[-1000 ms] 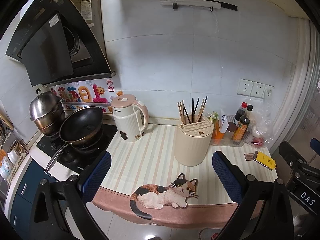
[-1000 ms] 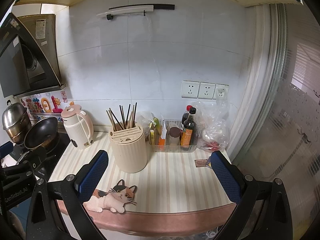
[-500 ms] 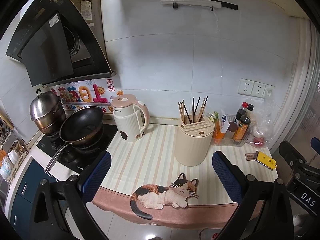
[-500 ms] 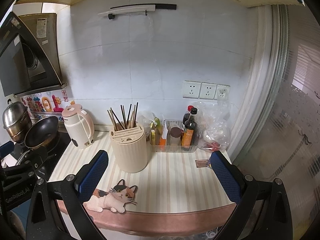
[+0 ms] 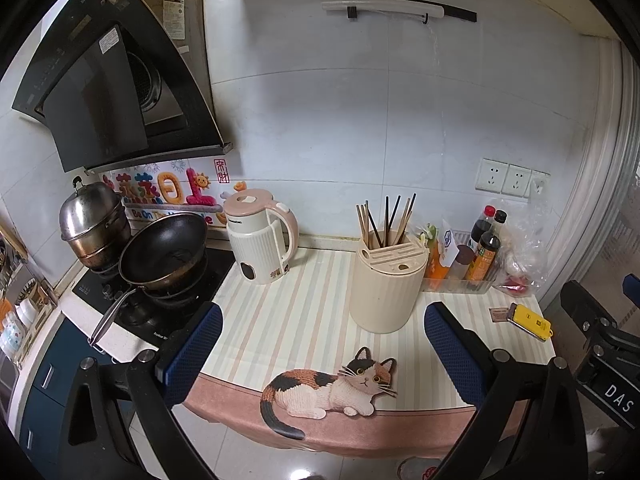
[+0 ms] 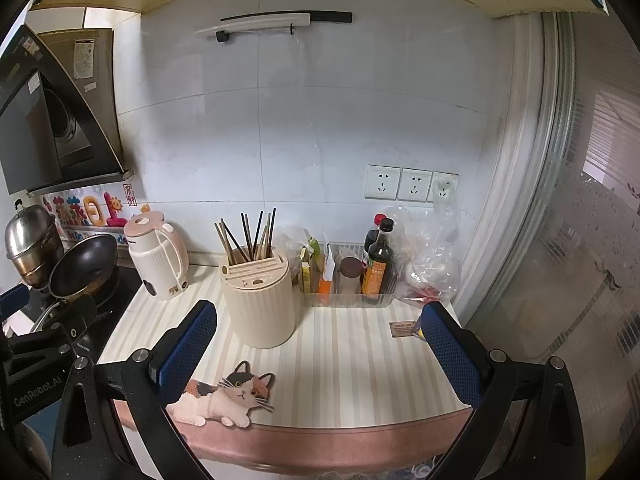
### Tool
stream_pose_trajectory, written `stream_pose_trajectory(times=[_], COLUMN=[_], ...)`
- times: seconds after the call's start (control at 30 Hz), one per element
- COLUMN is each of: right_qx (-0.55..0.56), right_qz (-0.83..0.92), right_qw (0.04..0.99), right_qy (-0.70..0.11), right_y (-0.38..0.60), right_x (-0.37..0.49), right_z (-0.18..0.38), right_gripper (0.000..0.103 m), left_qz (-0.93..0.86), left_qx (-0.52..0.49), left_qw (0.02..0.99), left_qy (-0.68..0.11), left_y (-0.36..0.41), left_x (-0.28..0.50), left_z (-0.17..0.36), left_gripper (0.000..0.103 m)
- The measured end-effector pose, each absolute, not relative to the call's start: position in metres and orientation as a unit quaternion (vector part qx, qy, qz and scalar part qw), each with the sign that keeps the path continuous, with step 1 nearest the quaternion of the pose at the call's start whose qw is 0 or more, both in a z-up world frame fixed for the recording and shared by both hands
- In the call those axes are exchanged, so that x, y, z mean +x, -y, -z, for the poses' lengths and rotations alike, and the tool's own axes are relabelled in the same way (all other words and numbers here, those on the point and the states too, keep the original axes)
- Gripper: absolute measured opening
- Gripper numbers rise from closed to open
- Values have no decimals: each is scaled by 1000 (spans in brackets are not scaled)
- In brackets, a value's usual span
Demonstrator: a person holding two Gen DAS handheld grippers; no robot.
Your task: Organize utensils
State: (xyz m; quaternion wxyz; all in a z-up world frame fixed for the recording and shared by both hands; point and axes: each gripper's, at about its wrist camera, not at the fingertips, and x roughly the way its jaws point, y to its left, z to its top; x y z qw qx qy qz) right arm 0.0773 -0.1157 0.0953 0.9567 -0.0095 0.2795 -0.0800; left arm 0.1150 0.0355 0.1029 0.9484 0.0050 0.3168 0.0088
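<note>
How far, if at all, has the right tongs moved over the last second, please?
Yes, slightly: in the right wrist view the utensil holder and wall sockets sit a little further right and higher, so the right tongs drifted slightly left and down.

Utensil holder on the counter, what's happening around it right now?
Nothing is being handled yet. The left gripper and right gripper both hang open and empty at the counter's front edge. The cream utensil holder stands upright on the striped mat, with chopsticks standing in it, beside the kettle.
</note>
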Motion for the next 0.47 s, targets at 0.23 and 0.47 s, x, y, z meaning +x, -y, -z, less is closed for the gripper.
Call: stream_pose_trajectory(times=[0.23,0.47], right_qx=[-9,-10], right_qz=[79,77], right_qw=[957,957], right_qy=[-279,-280], right_y=[115,118], right_x=[77,76], right_z=[-96,-97], right_gripper=[103,103], left_qz=[-7,-12], left_qx=[4,-1], left_qw=[948,947], left_qy=[-318,-321], left_y=[-36,-35], left_x=[115,115], left_z=[-103,-105], left_gripper=[103,103])
